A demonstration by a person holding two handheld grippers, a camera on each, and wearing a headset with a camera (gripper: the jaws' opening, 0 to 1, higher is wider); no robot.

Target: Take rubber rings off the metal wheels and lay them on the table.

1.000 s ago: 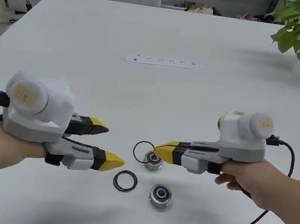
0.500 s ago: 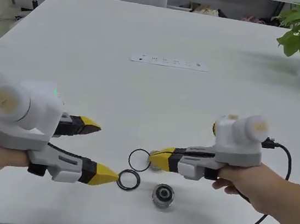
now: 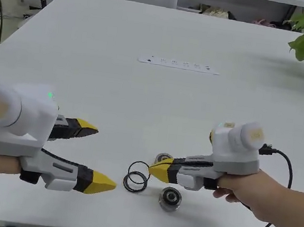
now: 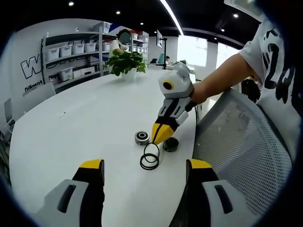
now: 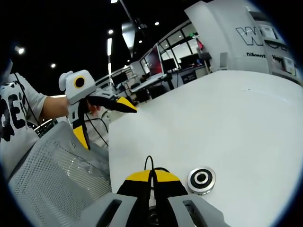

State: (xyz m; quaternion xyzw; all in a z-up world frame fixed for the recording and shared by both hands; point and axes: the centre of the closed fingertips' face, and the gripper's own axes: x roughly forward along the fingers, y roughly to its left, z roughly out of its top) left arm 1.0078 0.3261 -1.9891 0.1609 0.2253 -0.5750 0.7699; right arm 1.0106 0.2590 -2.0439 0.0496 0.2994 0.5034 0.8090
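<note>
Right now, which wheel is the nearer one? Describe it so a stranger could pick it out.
On the white table, near the front edge, the right gripper points left, shut on a thin ring. The wheel lies just on the person's side of that gripper, in full view; the other wheel sits beyond the yellow tips, half hidden.

Near the front edge of the white table (image 3: 142,101), the right gripper (image 3: 150,170) has its jaws closed on a thin rubber ring (image 3: 139,163) overlapping a thicker rubber ring (image 3: 133,190), with one metal wheel (image 3: 170,197) just nearer, a second metal wheel (image 3: 163,158) just beyond, and the left gripper (image 3: 105,158) spread wide at left.
</note>
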